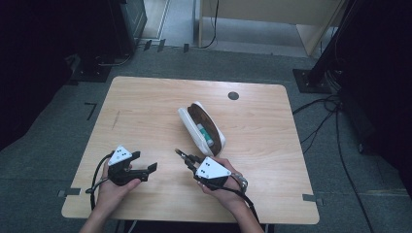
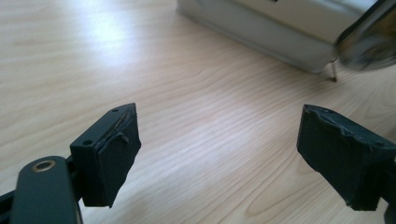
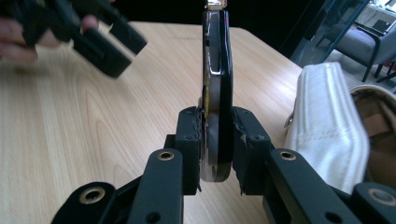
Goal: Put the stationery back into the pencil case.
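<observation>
1. Light wood table point(image 1: 145, 111) on grey carpet; dark room, cables at right.
2. White case point(image 1: 194, 128), lid open, table centre, long axis far-left to near-right.
3. Right gripper point(image 3: 217, 135) clenched on thin dark flat item point(image 3: 218, 84), edge-on, pointing far-left; identity unclear, top cut off.
4. Left gripper point(image 2: 219, 154) released, nothing between jaws, near-left.

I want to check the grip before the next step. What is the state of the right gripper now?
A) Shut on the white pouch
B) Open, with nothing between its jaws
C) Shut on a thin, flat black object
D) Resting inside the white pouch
C: in the right gripper view, the right gripper has both pads pressed on a thin flat black object held edge-on, while the white pouch lies apart beside it.
</observation>
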`<state>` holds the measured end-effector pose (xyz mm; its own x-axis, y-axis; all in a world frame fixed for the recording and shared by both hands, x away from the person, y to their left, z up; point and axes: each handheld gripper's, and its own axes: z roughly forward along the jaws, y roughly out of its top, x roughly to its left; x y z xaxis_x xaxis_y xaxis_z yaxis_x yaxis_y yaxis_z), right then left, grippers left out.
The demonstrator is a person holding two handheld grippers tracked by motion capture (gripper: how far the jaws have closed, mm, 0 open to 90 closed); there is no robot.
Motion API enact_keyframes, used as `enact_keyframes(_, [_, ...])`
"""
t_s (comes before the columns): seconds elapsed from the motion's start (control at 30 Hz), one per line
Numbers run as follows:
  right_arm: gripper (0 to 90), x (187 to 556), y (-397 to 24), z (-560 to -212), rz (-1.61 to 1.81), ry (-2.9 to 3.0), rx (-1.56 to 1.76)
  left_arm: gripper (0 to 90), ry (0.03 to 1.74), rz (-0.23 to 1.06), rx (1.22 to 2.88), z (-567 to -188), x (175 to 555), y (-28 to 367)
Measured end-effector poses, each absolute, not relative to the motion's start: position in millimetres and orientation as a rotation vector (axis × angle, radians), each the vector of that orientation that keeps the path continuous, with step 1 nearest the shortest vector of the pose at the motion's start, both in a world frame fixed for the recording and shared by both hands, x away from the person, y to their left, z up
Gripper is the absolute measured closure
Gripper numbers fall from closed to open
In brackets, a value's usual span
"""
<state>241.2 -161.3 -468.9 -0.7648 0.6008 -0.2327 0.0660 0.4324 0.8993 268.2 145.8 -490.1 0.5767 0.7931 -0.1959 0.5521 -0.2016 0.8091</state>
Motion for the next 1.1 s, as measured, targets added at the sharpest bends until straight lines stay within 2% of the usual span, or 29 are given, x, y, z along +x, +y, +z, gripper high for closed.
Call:
enact_keyframes(0.13, [74.4,242.0,-164.4,-458.8,1.357,2.142,0.591,9.6,1.132,0.353,1.892,-495.2,267.0,153.6])
enact_keyframes(0.33, [74.4,246.0,-172.8,-441.2,1.386,2.106,0.646,9.6,1.189,0.420,1.940,-502.0,263.8,162.3])
enact_keyframes(0.63, [74.3,254.8,-187.8,-416.7,1.407,2.073,0.691,9.6,1.278,0.454,1.968,-514.0,259.9,180.4])
enact_keyframes(0.87, [74.4,261.4,-199.0,-401.1,1.413,2.030,0.743,9.6,1.357,0.581,2.043,-516.8,259.5,184.2])
enact_keyframes(1.1, [74.3,271.6,-209.1,-393.2,1.437,1.997,0.860,8.6,1.367,0.595,2.029,-518.1,257.3,186.4])
